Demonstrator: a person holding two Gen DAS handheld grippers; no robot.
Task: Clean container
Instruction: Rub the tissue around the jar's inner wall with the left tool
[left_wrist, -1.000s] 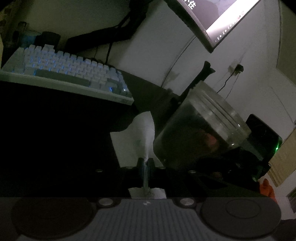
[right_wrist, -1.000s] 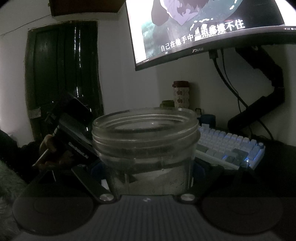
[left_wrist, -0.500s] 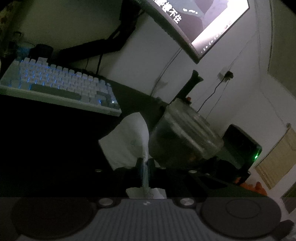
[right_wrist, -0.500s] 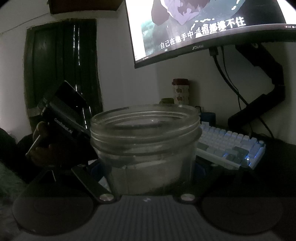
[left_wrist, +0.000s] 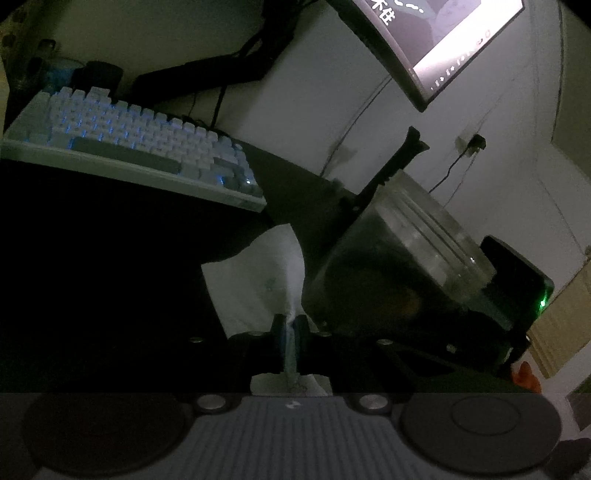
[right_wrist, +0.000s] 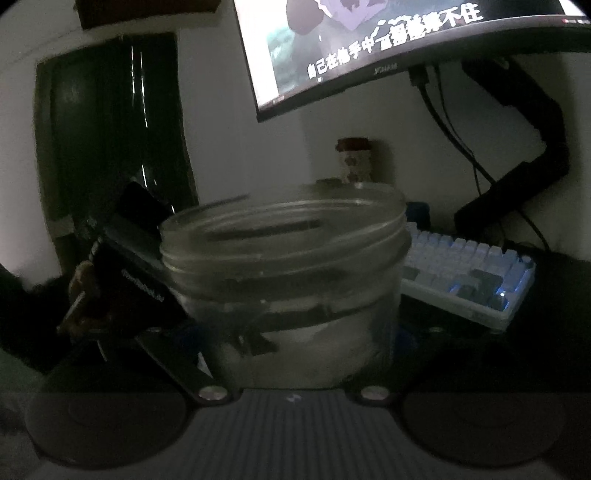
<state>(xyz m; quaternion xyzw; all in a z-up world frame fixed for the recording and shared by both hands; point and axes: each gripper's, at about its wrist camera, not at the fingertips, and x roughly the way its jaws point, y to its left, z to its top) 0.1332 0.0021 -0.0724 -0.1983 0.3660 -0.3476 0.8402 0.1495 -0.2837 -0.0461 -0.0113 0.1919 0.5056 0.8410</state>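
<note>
The room was dim. In the left wrist view, the left gripper (left_wrist: 290, 325) sat at lower centre, its fingers (left_wrist: 277, 328) closed together on a white tissue (left_wrist: 255, 280), which fanned upward from the pinch toward mid-frame. A strip of the same tissue showed below the fingers, near the gripper body. Just right of the tissue, at centre right, was the jar (left_wrist: 399, 266), clear, without a lid and tilted with its mouth toward the upper right. Tissue and jar appeared just beside each other; contact could not be confirmed. A keyboard (left_wrist: 129, 151) lay at upper left on the dark desk (left_wrist: 74, 277), and a lit monitor (left_wrist: 436, 44) hung at upper right.

In the right wrist view, the jar (right_wrist: 284, 280) filled the centre of the frame, upright with its open mouth upward. The right gripper (right_wrist: 295, 339) was clamped on its lower body, the fingers (right_wrist: 404, 338) at either side. Something pale showed through the lower wall; its nature could not be determined. The left gripper (right_wrist: 122, 273) appeared at centre left, just beside the jar. The keyboard (right_wrist: 469, 273) lay at centre right beneath the monitor (right_wrist: 388, 44).
</note>
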